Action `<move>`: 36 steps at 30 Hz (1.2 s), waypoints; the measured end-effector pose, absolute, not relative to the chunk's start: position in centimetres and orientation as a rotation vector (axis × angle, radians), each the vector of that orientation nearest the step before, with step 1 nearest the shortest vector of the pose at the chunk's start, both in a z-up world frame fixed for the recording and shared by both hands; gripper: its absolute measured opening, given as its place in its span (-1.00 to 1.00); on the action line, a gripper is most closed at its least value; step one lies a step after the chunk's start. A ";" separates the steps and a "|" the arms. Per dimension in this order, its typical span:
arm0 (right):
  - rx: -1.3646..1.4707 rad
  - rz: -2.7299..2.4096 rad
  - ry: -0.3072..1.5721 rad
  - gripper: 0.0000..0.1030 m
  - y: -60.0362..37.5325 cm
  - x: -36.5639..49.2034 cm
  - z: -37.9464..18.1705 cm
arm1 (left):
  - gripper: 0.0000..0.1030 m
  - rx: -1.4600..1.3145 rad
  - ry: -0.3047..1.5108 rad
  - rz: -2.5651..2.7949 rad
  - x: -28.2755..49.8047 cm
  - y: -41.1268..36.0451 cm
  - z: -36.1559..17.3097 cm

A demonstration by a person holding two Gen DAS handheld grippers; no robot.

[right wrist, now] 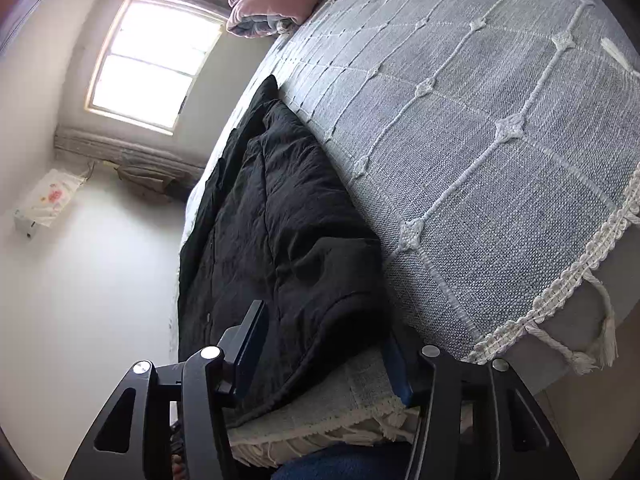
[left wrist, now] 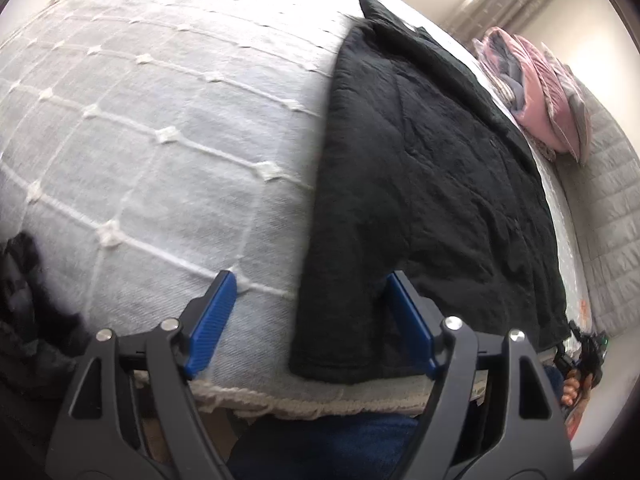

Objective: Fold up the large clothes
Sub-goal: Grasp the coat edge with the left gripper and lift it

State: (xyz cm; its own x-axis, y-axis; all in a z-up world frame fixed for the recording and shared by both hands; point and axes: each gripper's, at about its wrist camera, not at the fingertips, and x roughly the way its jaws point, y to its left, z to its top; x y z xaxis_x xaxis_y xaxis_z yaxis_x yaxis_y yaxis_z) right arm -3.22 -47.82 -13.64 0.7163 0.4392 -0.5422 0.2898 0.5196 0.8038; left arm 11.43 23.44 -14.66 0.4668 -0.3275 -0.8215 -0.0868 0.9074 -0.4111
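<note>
In the left wrist view, pink pillows (left wrist: 548,100) are seen at the far end of the bed, and a black quilted jacket (left wrist: 432,184) is spread flat along the grey woven bedspread (left wrist: 160,128) to its near edge. The left gripper (left wrist: 310,322) is held wide open over the jacket's hem (nothing gripped). In the right wrist view, the jacket (right wrist: 272,216) is crumpled beside a bright window (right wrist: 152,68); the fringed near edge is straddled by the right gripper (right wrist: 324,354), likewise spread apart and empty.
</note>
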 end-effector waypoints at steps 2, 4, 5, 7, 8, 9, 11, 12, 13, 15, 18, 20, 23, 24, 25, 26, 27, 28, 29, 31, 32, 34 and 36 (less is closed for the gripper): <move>1.065 0.107 0.808 -0.04 -47.8 -3.0 -13.8 | 0.09 -0.419 1.100 -0.193 11.9 22.4 -14.8; 1.079 0.118 0.811 -0.07 -47.8 -2.8 -14.0 | -0.14 -0.362 1.124 -0.197 12.4 21.1 -14.9; 1.083 0.124 0.816 -0.10 -47.8 -2.6 -14.1 | -0.18 -0.333 1.127 -0.195 12.7 20.6 -14.7; 1.086 0.139 0.836 -0.12 -47.6 -2.2 -14.3 | -0.18 -0.339 1.139 -0.201 13.0 20.3 -14.6; 1.095 0.148 0.846 -0.13 -47.7 -1.9 -14.4 | -0.18 -0.348 1.149 -0.211 13.3 20.2 -14.7; 1.102 0.153 0.856 -0.13 -47.7 -1.5 -14.6 | -0.23 -0.349 1.156 -0.225 13.4 20.0 -14.8; 1.108 0.165 0.871 -0.13 -47.6 -0.8 -14.7 | -0.44 -0.339 1.164 -0.230 13.5 19.4 -14.8; 1.103 0.169 0.879 -0.22 -47.4 -0.4 -14.6 | -0.58 -0.340 1.161 -0.223 13.4 19.3 -14.7; 1.092 0.173 0.886 -0.31 -47.2 0.0 -14.6 | -0.71 -0.343 1.153 -0.217 13.4 19.3 -14.5; 1.094 0.176 0.888 -0.80 -47.0 0.2 -14.6 | -0.83 -0.376 1.127 -0.205 13.0 19.5 -14.1; 1.101 0.178 0.796 -0.86 -47.3 -1.1 -13.8 | -0.87 -0.481 1.081 -0.194 12.2 20.7 -13.1; 1.077 0.191 0.752 -0.88 -47.1 -1.8 -12.7 | -0.87 -0.541 1.035 -0.203 11.5 21.8 -11.8; 1.030 0.209 0.686 -0.89 -46.3 -2.6 -9.7 | -0.88 -0.598 0.950 -0.227 10.1 23.6 -8.5; 1.015 0.220 0.658 -0.90 -46.1 -2.9 -8.3 | -0.89 -0.615 0.934 -0.236 9.7 24.0 -7.7; 1.003 0.223 0.640 -0.90 -46.0 -3.0 -7.3 | -0.89 -0.631 0.917 -0.243 9.1 24.4 -6.6; 0.987 0.229 0.606 -0.90 -45.9 -3.7 -5.8 | -0.89 -0.644 0.897 -0.252 8.3 24.8 -5.4; 0.983 0.234 0.570 -0.90 -46.1 -4.5 -4.4 | -0.90 -0.659 0.865 -0.272 7.1 25.2 -3.7; 0.969 0.242 0.536 -0.91 -46.2 -5.5 -3.0 | -0.90 -0.666 0.827 -0.295 5.8 25.5 -2.1; 0.949 0.243 0.501 -0.91 -46.3 -6.6 -1.6 | -0.90 -0.670 0.795 -0.315 4.6 25.7 -0.6; 0.924 0.244 0.442 -0.91 -46.7 -8.7 0.7 | -0.90 -0.672 0.708 -0.375 1.5 26.2 3.3; 0.909 0.250 0.393 -0.91 -47.0 -10.4 2.4 | -0.90 -0.665 0.665 -0.402 0.3 26.4 5.1; 0.891 0.262 0.327 -0.91 -47.2 -12.1 4.6 | -0.89 -0.640 0.595 -0.431 -1.5 26.9 7.7; 0.857 0.282 0.258 -0.91 -47.2 -14.1 7.0 | -0.89 -0.606 0.532 -0.445 -2.3 27.0 9.8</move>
State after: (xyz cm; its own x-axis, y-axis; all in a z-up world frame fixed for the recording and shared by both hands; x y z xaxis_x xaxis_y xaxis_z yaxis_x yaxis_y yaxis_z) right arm -14.05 -47.19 7.04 0.9321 0.3450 -0.1099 -0.1393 0.6218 0.7707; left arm -2.32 27.00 9.80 0.7759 -0.5347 -0.3348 0.2344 0.7370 -0.6339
